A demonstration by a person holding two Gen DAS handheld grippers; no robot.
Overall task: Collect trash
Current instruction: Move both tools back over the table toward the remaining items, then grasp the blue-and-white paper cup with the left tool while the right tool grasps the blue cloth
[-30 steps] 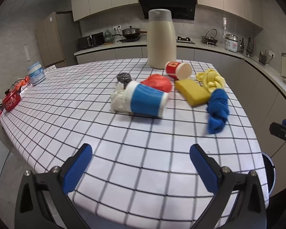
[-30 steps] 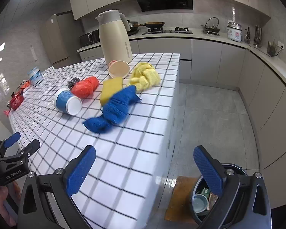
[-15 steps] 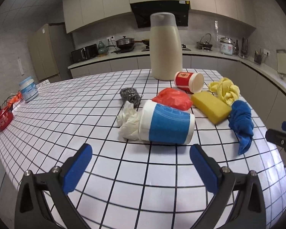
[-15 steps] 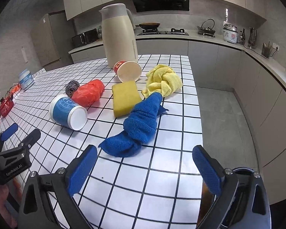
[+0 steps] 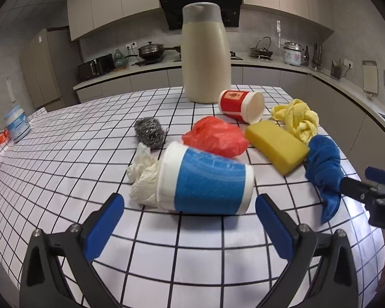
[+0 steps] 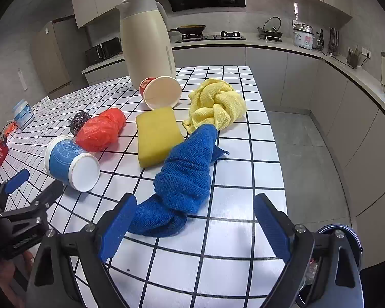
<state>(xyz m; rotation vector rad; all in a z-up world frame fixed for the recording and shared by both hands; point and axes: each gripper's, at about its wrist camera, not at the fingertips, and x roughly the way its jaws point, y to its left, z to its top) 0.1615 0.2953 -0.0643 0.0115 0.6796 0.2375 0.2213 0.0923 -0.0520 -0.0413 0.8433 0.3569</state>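
Note:
A blue-and-white paper cup (image 5: pixel 205 182) lies on its side on the checked table, with a crumpled white tissue (image 5: pixel 142 177) at its base. My left gripper (image 5: pixel 190 224) is open just in front of the cup, one finger on each side, not touching. Behind lie a red plastic bag (image 5: pixel 215 138) and a red paper cup (image 5: pixel 240 105) on its side. My right gripper (image 6: pixel 193 229) is open and empty over the near end of a blue cloth (image 6: pixel 184 177). The blue cup (image 6: pixel 70 164) and red bag (image 6: pixel 100 131) lie to its left.
A yellow sponge (image 6: pixel 157 134), a yellow cloth (image 6: pixel 215 105), a steel scourer (image 5: pixel 150 132) and a tall cream jug (image 5: pixel 205 56) are on the table. A trash bin (image 6: pixel 328 233) stands on the floor at the lower right. A white-and-blue jar (image 5: pixel 17 124) stands far left.
Both grippers have moved forward over the table. The left has closed in on the blue cup; the right has come up to the blue cloth. Both stay open.

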